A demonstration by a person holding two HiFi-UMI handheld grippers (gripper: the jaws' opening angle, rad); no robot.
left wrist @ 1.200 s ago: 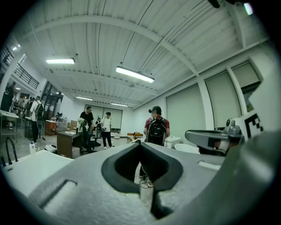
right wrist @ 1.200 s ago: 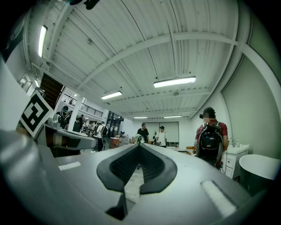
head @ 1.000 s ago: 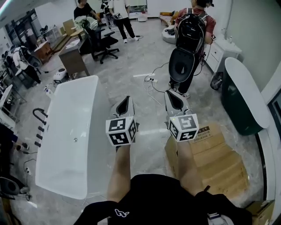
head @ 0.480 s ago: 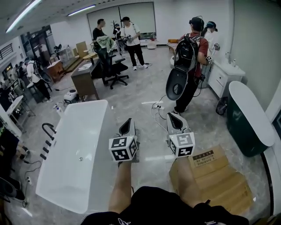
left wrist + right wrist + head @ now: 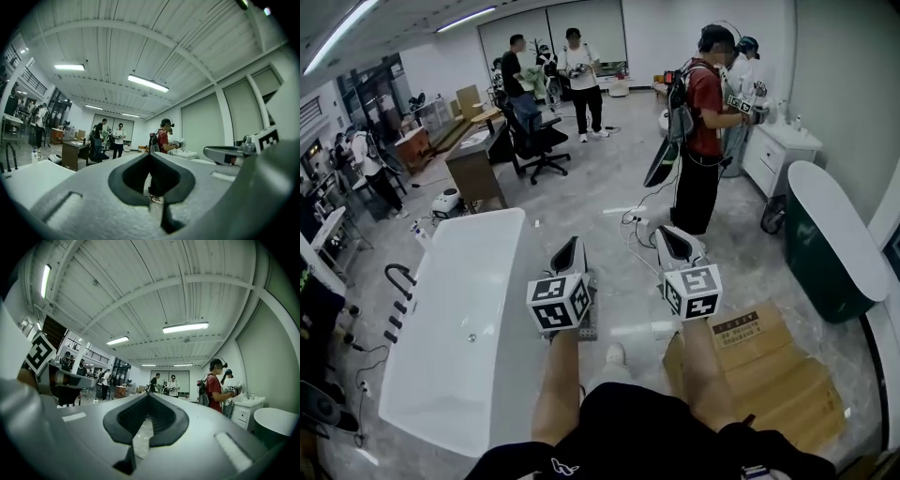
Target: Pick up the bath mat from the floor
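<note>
**Sam:** Where are the tongs?

**Mia:** The person holds 2 of them out in front, side by side, above the grey floor (image 5: 581, 192). The left tongs (image 5: 571, 242) are just beside the long white bathtub (image 5: 459, 309). The right tongs (image 5: 666, 234) are near a brown cardboard box (image 5: 769, 366).

**Sam:** Are they wide or narrow?

**Mia:** Both are pinched all the way together. In the left gripper view the 2 tips touch and nothing is between them. The right gripper view shows the same: tips together, nothing held.

**Sam:** Which way do they point?

**Mia:** Flat out across the room. Past them stands a person in a red shirt (image 5: 701, 122) with a backpack on.

**Sam:** Where is the bath mat?

**Mia:** I cannot tell. No view shows it plainly, and neither of the tongs has it.

**Sam:** What else is there?

**Mia:** A dark green tub (image 5: 825, 253) is on the right, near a white cabinet (image 5: 778, 150). 1 white shoe (image 5: 616, 354) shows on the floor between the 2 arms. Far back, a person in a black shirt (image 5: 516, 70) and a person in a white shirt (image 5: 579, 64) stand near a desk (image 5: 473, 164) and a black chair (image 5: 539, 141).
</note>
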